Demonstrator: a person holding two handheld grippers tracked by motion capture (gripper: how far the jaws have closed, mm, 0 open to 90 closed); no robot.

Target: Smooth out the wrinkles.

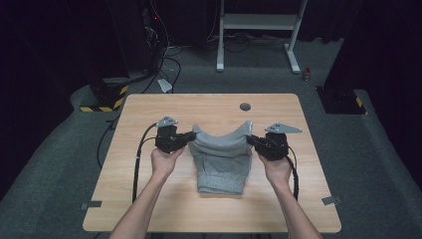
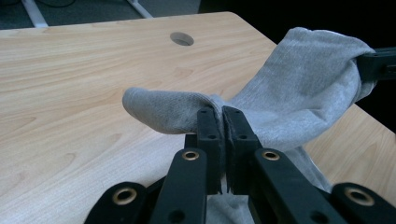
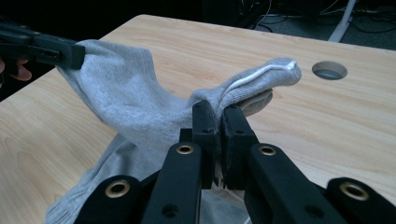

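A grey knitted garment [image 1: 220, 154] lies mid-table, its near ribbed hem flat on the wood and its far corners lifted. My left gripper [image 1: 190, 137] is shut on the far left corner, and my right gripper [image 1: 251, 139] is shut on the far right corner. In the left gripper view the cloth [image 2: 299, 88] folds over my shut left gripper [image 2: 222, 114] and stretches to the other gripper's jaws at the right edge. In the right gripper view the fabric [image 3: 126, 98] is pinched in my shut right gripper [image 3: 219, 112], a white seam showing on the corner.
The wooden table [image 1: 149, 199] has a round cable hole [image 1: 245, 106] near its far edge. Cables trail from both grippers off the near side. Beyond the table, a white frame [image 1: 259, 30] and dark equipment stand on the grey floor.
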